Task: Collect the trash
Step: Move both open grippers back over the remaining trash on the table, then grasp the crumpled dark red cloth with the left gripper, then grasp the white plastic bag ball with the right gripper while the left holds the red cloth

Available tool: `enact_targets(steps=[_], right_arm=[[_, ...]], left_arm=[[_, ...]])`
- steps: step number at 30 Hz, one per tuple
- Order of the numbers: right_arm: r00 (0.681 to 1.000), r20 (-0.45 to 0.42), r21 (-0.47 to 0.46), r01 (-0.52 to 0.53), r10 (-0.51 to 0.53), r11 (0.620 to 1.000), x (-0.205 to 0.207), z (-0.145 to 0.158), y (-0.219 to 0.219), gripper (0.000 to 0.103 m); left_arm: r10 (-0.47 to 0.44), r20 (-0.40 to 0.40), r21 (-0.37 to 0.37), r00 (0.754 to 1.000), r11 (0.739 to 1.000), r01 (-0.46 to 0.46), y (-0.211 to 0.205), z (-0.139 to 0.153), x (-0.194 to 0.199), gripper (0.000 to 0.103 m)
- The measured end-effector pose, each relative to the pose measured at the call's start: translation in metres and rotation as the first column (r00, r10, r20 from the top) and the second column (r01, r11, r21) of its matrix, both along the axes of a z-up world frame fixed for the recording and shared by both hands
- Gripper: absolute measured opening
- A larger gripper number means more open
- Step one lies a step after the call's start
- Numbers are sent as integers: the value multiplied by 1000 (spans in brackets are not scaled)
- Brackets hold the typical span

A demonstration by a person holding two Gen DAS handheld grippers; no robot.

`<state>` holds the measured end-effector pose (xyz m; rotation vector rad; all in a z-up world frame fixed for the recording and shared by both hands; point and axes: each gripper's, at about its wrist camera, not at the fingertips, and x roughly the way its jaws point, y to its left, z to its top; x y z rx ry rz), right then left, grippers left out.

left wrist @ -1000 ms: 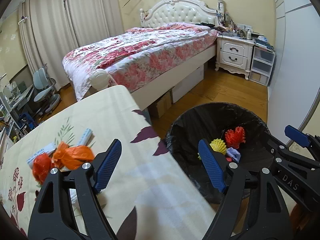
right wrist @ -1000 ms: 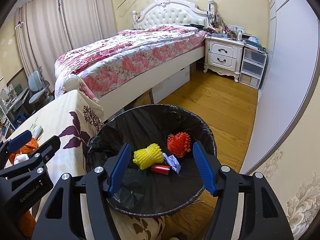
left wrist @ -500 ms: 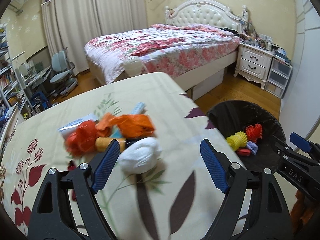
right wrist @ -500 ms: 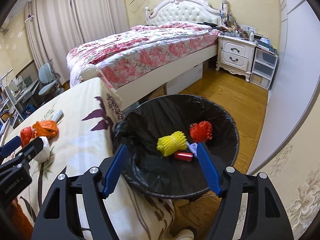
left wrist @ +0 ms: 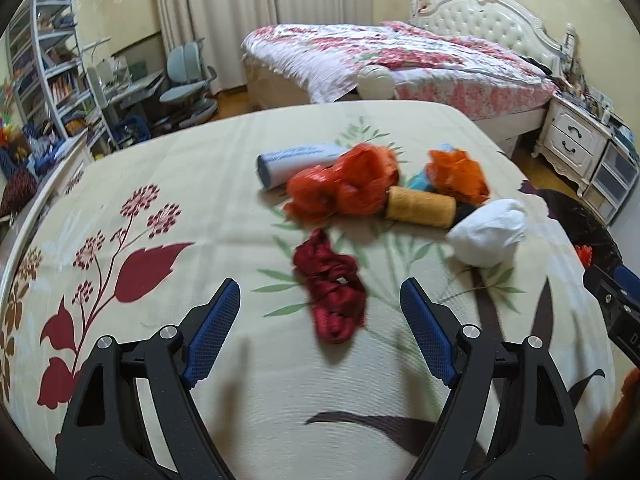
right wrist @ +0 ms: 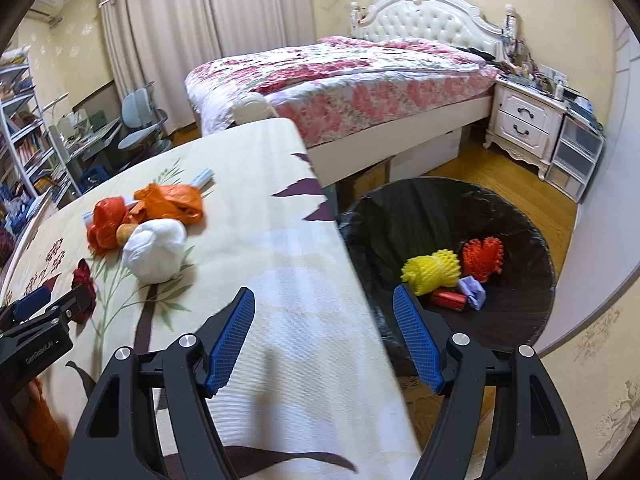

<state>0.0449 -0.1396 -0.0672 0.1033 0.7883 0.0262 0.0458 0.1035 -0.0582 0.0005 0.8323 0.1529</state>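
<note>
Trash lies on a table with a floral cloth (left wrist: 200, 208): a dark red crumpled scrap (left wrist: 332, 300), red-orange bags (left wrist: 344, 188), an orange bag (left wrist: 456, 172), a yellow twine roll (left wrist: 420, 206), a white wad (left wrist: 488, 232) and a white-blue tube (left wrist: 300, 162). My left gripper (left wrist: 320, 332) is open and empty, just short of the dark red scrap. My right gripper (right wrist: 324, 336) is open and empty over the table's right edge, beside the black-lined bin (right wrist: 448, 216). The bin holds a yellow foam net (right wrist: 432, 270), a red foam net (right wrist: 482, 258) and small scraps.
A bed (right wrist: 340, 80) stands behind the table. A white nightstand (right wrist: 524, 124) and drawers (right wrist: 576, 160) stand at the right. Shelves (left wrist: 52, 68), a desk and a chair (left wrist: 188, 76) are at the left. Wooden floor lies around the bin.
Both grippers have swung left, from over the bin toward the table. The trash pile is now straight ahead of my left gripper. Both stay open and empty.
</note>
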Motion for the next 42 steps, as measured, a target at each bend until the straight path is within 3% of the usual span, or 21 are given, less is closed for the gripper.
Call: enact_targets(steps=[8, 11, 14, 16, 22, 30, 42], right_arm=[[998, -13, -17, -62, 62, 998, 3, -3, 27, 70], [997, -14, -13, -75, 75, 997, 4, -2, 33, 70], [996, -12, -13, -90, 90, 996, 4, -2, 39, 70], [995, -15, -15, -102, 102, 995, 5, -2, 44, 70], [989, -19, -11, -145, 145, 989, 8, -1, 62, 70], [979, -22, -15, -203, 202, 979, 22, -1, 90, 70], [980, -45, -11, -196, 195, 981, 48, -3, 106, 70]], left_arm=[[-1, -31, -22, 1000, 1000, 1, 9, -6, 6, 78], [-26, -71, -35, 997, 999, 24, 8, -13, 14, 58], [-54, -61, -64, 997, 997, 50, 10, -12, 12, 46], [-71, -54, -65, 996, 996, 68, 9, -11, 9, 30], [-84, -45, -110, 995, 991, 79, 18, -9, 5, 26], [-49, -33, -110, 998, 993, 45, 39, -6, 3, 26], [-28, -24, -135, 999, 991, 24, 62, -6, -2, 26]])
